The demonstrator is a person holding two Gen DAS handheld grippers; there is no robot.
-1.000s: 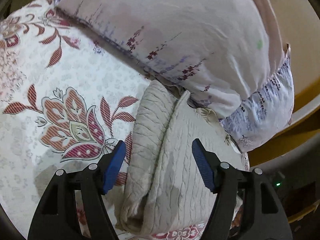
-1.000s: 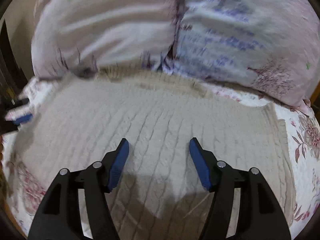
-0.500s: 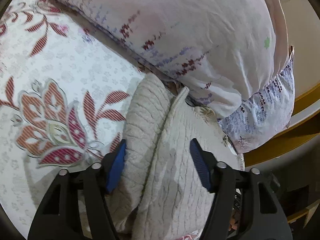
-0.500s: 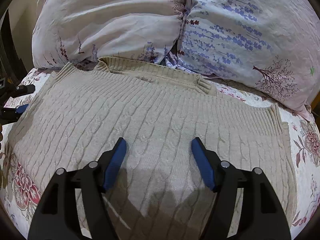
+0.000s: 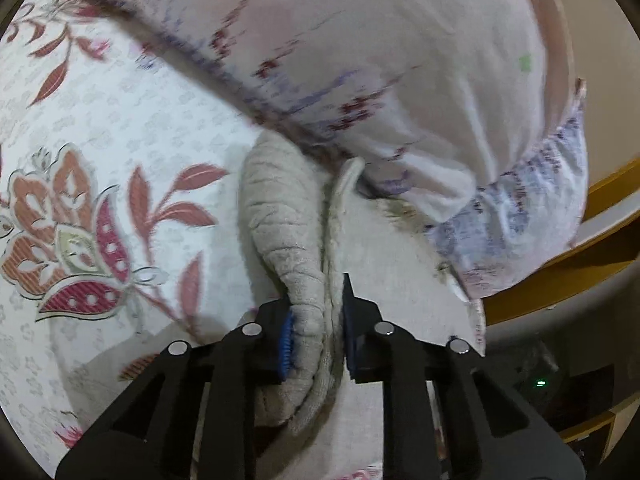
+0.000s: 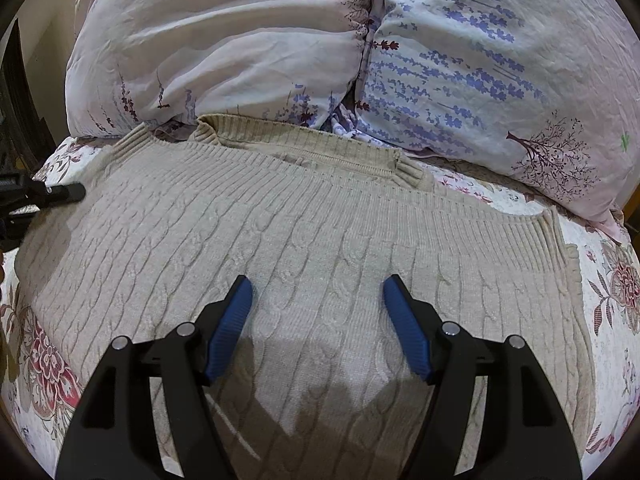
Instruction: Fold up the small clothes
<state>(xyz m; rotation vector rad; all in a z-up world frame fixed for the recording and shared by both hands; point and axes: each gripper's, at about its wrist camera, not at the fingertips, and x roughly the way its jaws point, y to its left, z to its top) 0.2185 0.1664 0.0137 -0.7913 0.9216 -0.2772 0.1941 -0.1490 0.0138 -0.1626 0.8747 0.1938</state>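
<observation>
left wrist: left gripper (image 5: 316, 316) pinches sweater (image 5: 280, 216) edge.

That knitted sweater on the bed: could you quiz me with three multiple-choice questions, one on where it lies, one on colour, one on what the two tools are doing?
1. Where does the sweater lie?
A. on a wooden floor
B. on the floral bedsheet, just before the pillows
C. on a hanger

2. What colour are the pads?
A. blue
B. red
C. green

3. What is the left gripper doing?
A. hanging with nothing between its jaws
B. gripping a pillow
C. pinching a bunched edge of the sweater

Answers: 1 B, the knit is spread on the sheet with the pillows right behind it. 2 A, blue ribbed pads show on both tools. 3 C, its jaws have just been closing and now squeeze the fabric, while the right gripper is open above the knit.
</observation>
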